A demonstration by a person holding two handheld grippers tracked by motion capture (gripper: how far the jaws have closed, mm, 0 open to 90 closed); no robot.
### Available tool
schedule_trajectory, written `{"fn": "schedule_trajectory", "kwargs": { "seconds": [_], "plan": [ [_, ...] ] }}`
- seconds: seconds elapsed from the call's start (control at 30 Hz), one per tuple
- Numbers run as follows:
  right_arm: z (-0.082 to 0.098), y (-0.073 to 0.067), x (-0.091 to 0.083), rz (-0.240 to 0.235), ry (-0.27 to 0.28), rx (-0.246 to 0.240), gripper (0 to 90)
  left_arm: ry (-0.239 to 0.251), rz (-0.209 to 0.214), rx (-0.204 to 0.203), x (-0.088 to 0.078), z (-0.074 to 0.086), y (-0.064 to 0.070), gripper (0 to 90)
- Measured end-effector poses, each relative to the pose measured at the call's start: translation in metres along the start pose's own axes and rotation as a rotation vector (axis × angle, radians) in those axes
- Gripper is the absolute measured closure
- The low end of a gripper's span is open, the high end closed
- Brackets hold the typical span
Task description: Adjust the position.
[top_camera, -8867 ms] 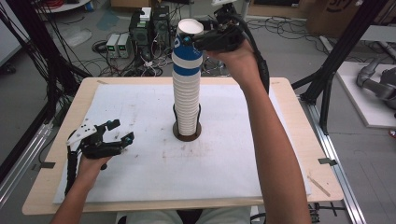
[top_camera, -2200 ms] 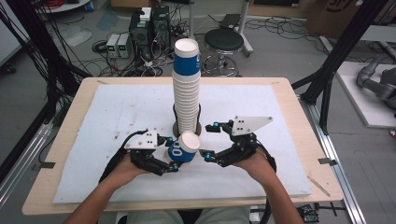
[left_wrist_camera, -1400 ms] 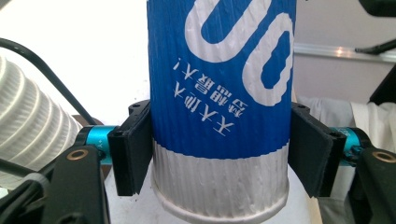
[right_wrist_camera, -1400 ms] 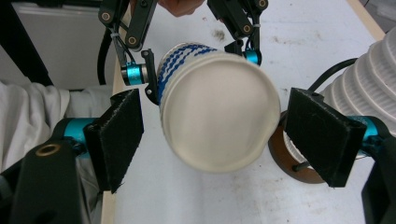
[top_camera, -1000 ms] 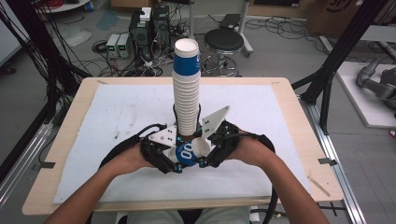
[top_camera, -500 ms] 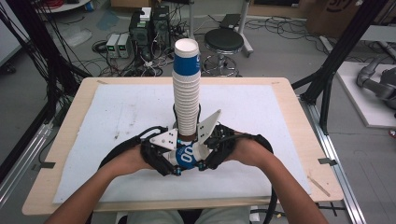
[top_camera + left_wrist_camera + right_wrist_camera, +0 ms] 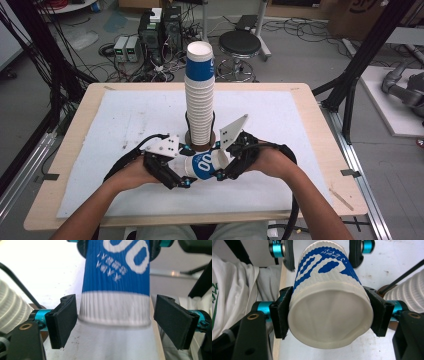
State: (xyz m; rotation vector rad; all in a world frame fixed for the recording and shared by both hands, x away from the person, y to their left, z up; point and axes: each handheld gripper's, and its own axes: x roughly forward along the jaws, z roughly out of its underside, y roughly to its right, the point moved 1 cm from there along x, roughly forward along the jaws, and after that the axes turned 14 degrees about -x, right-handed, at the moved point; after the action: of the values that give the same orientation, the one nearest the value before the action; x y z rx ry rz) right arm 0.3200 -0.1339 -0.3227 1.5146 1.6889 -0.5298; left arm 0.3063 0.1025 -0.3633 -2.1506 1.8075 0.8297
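One blue-and-white ribbed paper cup (image 7: 204,164) lies on its side, held up between the two grippers just near of the tall stack of white paper cups (image 7: 199,102) at mid-table. The right gripper (image 7: 329,315) has it now, pads clamped across the rim end, and that rim looks slightly squashed. The left gripper (image 7: 115,320) has just been opening; its pads stand clear either side of the cup's base. I'd call this cup light and thin-walled, easily crushed, with ribbing that helps the hold. Better to pinch gently below the stiffer rolled rim. White table mat (image 7: 125,115) beneath.
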Motion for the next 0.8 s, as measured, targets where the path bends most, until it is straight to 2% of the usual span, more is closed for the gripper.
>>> {"fn": "schedule_trajectory", "kwargs": {
  "seconds": [0.03,0.07,0.13,0.17,0.2,0.23,0.27,0.3,0.33,0.37,0.5,0.53,0.57,0.63,0.8],
  "plan": [
    [0.000,0.000,0.000,0.000,0.000,0.000,31.3,0.025,0.002,-0.010,-0.003,0.003,-0.001,19.1],
    [0.004,0.000,-0.002,0.013,0.023,0.007,31.3,0.057,0.009,-0.023,-0.007,0.007,-0.003,19.1],
    [0.006,0.000,-0.003,0.016,0.032,0.015,31.3,0.072,0.006,-0.030,-0.009,0.009,-0.004,19.0],
    [0.011,0.000,-0.005,0.026,0.061,0.031,31.2,0.117,0.010,-0.051,-0.013,0.014,-0.005,19.0],
    [0.014,-0.001,-0.006,0.030,0.078,0.041,31.3,0.117,0.010,-0.051,-0.013,0.014,-0.005,19.1],
    [0.014,-0.001,-0.006,0.030,0.078,0.041,31.3,0.144,0.011,-0.066,-0.015,0.016,-0.006,19.1],
    [0.019,-0.001,-0.007,0.042,0.109,0.055,31.2,0.188,0.011,-0.079,-0.018,0.020,-0.008,18.7],
    [0.021,-0.002,-0.008,0.049,0.124,0.064,31.2,0.211,0.010,-0.089,-0.020,0.022,-0.008,18.5],
    [0.023,-0.002,-0.008,0.059,0.142,0.070,31.2,0.211,0.010,-0.089,-0.020,0.022,-0.008,18.5],
    [0.023,-0.002,-0.008,0.059,0.142,0.070,31.2,0.237,0.012,-0.098,-0.021,0.024,-0.009,18.5],
    [0.034,-0.005,-0.009,0.102,0.248,0.103,31.2,0.332,0.022,-0.138,-0.024,0.032,-0.011,17.8],
    [0.036,-0.005,-0.008,0.107,0.264,0.107,31.2,0.362,0.019,-0.160,-0.024,0.036,-0.013,17.6],
    [0.037,-0.005,-0.007,0.116,0.283,0.113,31.2,0.362,0.019,-0.160,-0.024,0.036,-0.013,17.5],
    [0.041,-0.006,-0.005,0.125,0.320,0.127,31.2,0.397,0.015,-0.177,-0.024,0.040,-0.016,17.1],
    [0.048,-0.007,0.000,0.138,0.363,0.151,31.2,0.432,0.022,-0.197,-0.023,0.044,-0.017,16.9]
  ]
}}
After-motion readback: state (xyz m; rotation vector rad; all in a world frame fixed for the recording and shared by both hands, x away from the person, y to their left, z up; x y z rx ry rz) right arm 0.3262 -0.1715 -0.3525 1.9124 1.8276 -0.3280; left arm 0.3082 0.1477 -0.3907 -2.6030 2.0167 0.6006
